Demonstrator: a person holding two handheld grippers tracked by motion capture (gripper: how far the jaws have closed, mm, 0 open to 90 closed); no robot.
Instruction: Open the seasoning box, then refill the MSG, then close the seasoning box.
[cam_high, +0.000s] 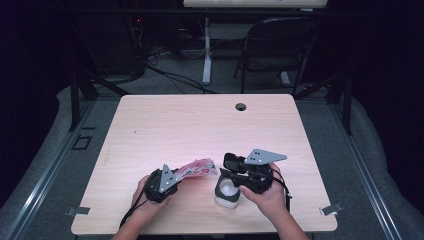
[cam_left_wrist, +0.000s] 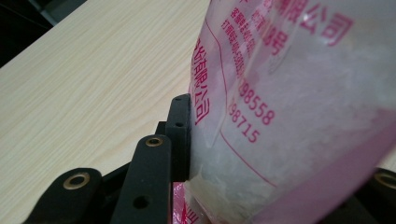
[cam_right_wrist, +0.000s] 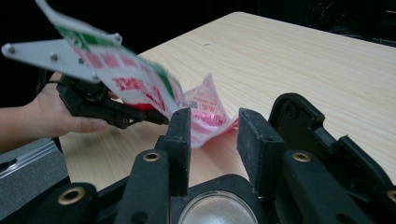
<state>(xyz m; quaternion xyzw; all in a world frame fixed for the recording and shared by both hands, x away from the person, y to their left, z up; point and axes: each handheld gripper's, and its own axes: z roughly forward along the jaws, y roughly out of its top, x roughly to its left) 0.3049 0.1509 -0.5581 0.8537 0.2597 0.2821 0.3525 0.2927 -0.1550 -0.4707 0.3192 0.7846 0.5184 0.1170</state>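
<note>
A white jar (cam_high: 227, 192) sits under my right tongs (cam_high: 231, 162), spread empty. My left tongs (cam_high: 172, 175) pinch the pink bag (cam_high: 197, 169), lengthwise toward them.

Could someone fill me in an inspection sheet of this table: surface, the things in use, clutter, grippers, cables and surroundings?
Surface: pale wooden table, round hole near far edge.
Job's things: pink-printed clear plastic bag of white grains; white jar with grey rim.
Clutter: nothing seen.
Grippers: left gripper clamps the bag; right gripper open, nothing between the jaws, above the jar.
Cables: black cable from left gripper.
Surroundings: black folding chair, dark room.
</note>
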